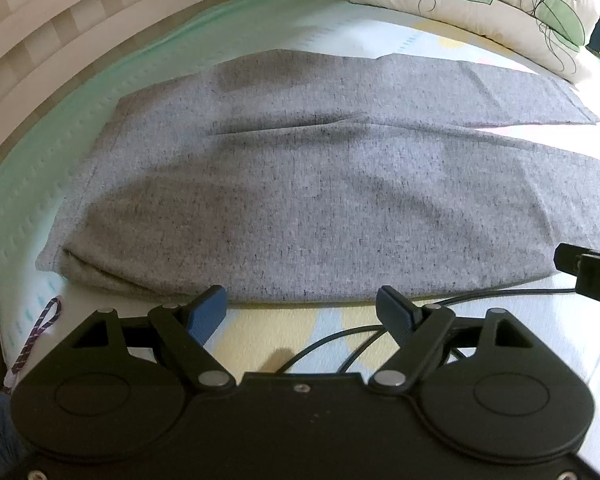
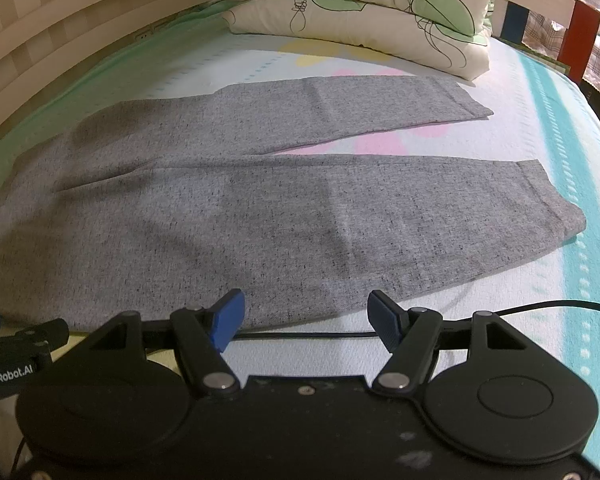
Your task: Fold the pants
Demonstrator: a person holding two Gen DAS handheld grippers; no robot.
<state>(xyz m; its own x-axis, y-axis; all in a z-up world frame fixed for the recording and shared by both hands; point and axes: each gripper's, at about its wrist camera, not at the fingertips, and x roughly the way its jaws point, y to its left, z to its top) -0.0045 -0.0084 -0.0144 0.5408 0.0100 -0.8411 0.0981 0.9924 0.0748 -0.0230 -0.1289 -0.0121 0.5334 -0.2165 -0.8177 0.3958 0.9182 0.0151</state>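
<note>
Grey marl pants (image 1: 300,184) lie flat across the bed (image 1: 28,216), waistband left, legs spread right toward pillows (image 2: 364,12); left gripper (image 1: 300,312) and right gripper (image 2: 304,316) hover at near hem, both wide open, empty.

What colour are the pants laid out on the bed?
Heathered grey with dark flecks; the pants show best in the right wrist view.

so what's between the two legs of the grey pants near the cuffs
Only bare sheet: in the right wrist view a wedge of the pastel patterned bedsheet, pink there, shows between the two legs of the grey heathered pants. Nothing else lies in it.
</note>
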